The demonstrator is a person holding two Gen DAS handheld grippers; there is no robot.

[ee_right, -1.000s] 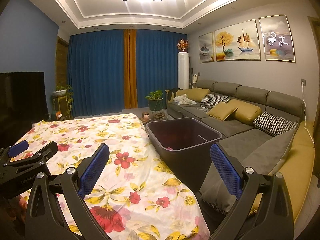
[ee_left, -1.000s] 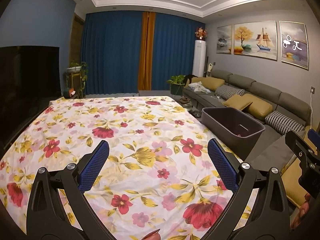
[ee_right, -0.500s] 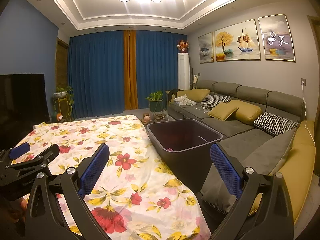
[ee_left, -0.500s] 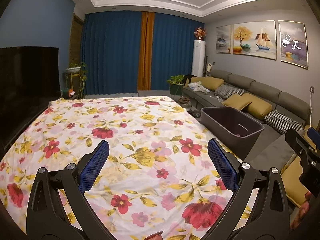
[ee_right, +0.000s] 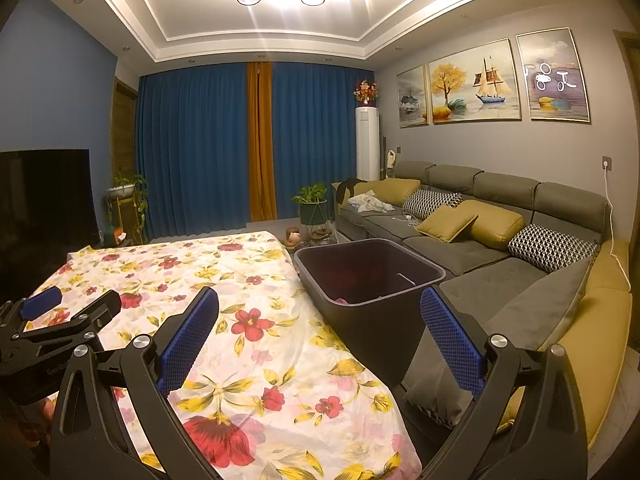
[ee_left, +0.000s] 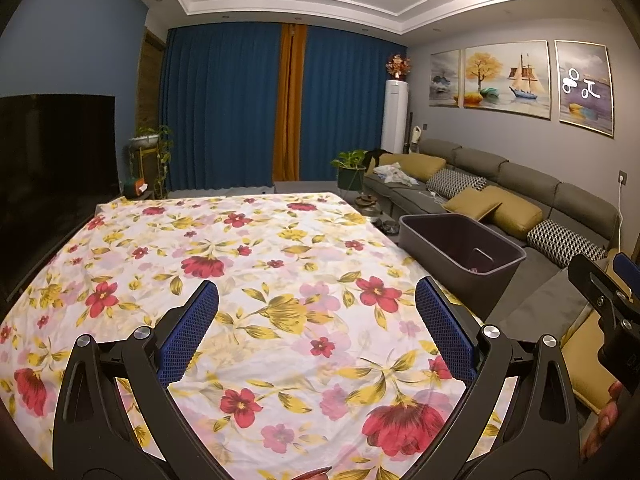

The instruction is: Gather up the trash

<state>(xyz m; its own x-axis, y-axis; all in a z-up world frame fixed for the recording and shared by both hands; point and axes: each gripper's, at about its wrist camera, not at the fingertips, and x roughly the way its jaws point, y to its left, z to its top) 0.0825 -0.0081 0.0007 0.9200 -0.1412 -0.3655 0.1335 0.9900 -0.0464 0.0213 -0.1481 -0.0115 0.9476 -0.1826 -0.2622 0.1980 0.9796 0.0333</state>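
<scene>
While both grippers gape wide and empty, dark plastic bin beside floral cloth, pink scrap inside.

my left gripper and right gripper have matt black plastic arms, bright metal screw heads and rough, dimpled blue rubbery pads. low in both frames lies a thin floral cloth, matt and softly creased. the dark bin, right of centre, looks like smooth plastic with a dull sheen, and the sofa behind is napped grey fabric.
</scene>
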